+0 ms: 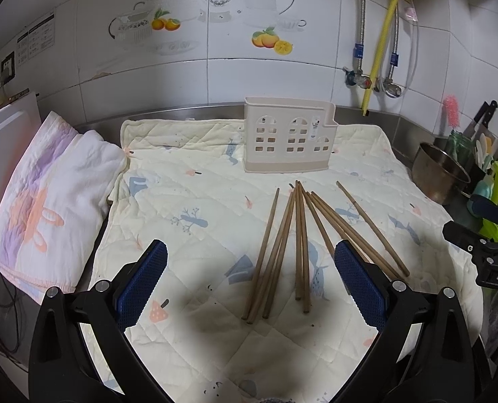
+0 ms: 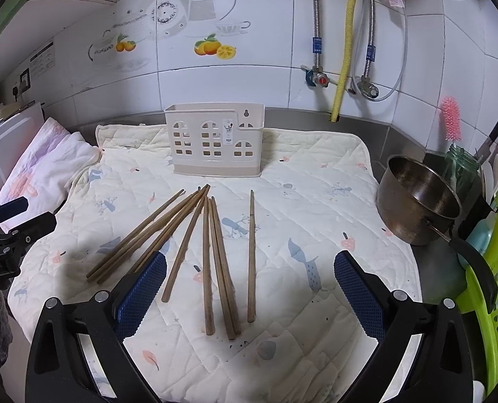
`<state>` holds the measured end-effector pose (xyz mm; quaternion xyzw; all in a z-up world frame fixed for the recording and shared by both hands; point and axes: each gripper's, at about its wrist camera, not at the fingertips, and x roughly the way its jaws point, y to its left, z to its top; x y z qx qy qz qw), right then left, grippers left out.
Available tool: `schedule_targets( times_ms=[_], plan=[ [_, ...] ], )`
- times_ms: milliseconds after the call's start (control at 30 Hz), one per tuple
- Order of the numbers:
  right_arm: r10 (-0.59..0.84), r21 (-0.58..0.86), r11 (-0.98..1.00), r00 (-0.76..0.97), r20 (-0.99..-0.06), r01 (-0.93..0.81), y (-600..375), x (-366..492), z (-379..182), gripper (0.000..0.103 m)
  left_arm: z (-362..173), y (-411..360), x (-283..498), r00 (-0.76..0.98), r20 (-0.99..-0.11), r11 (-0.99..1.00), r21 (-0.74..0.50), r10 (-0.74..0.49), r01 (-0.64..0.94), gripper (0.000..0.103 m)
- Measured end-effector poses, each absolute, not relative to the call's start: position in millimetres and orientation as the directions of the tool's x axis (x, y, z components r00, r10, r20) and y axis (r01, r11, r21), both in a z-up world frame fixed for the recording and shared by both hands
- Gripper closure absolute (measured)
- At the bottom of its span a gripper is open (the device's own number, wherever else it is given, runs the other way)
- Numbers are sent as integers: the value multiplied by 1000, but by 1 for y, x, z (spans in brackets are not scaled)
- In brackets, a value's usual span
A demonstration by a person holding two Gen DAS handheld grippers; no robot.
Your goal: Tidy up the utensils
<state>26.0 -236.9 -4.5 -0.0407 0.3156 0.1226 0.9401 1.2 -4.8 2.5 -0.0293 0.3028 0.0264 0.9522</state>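
Note:
Several brown wooden chopsticks [image 1: 299, 241] [image 2: 212, 262] lie fanned out on a cream quilted mat [image 1: 195, 201] [image 2: 316, 201]. Behind them, near the wall, stands a beige plastic utensil holder [image 1: 287, 139] [image 2: 215, 141] with window-shaped cutouts; nothing shows above its rim. My left gripper [image 1: 250, 288] hovers open above the near ends of the chopsticks, nothing between its blue pads. My right gripper [image 2: 250, 295] is open too, held over the right-hand chopsticks. Each gripper shows at the edge of the other's view.
A folded pastel towel [image 1: 44, 208] lies left of the mat. A steel pot [image 2: 417, 201] with a black handle sits to the right, beside a green dish rack [image 2: 497, 268] and a pink bottle brush [image 2: 450, 117]. Hoses and valves [image 2: 323, 80] hang on the tiled wall.

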Motion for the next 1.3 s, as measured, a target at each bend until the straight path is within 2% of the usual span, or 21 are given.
schedule_targets(
  times_ms=[1300],
  plan=[
    [216, 10, 964, 763, -609, -266, -236, 28, -8, 7, 3, -1, 3, 816, -576, 996, -38, 42, -78, 5]
  ],
)
